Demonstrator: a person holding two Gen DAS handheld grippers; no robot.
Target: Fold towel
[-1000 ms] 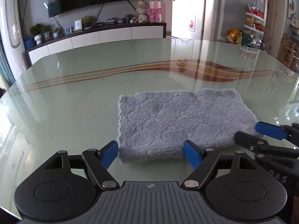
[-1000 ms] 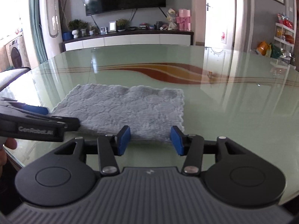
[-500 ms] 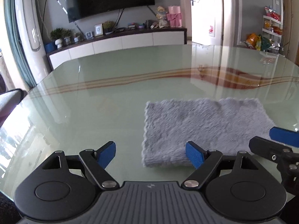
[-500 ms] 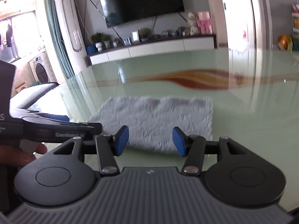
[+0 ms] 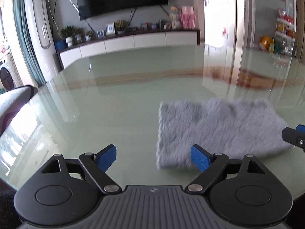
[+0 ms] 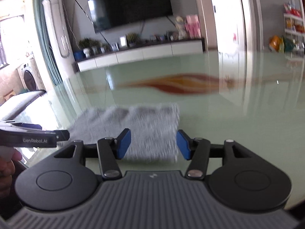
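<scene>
Towel (image 5: 219,131) lies folded and flat on our glass worktop (image 5: 122,103), near its front edge. Our left tongs (image 5: 153,159) stand wide apart, empty. Our right tongs (image 6: 153,143) are opening above the towel's near right corner, gripping nothing.

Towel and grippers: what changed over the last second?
Both grippers drew back from the towel. The left gripper, open, swung off its near left corner; the right gripper's jaws are opening, empty. The towel stayed folded flat on the glass table.
</scene>
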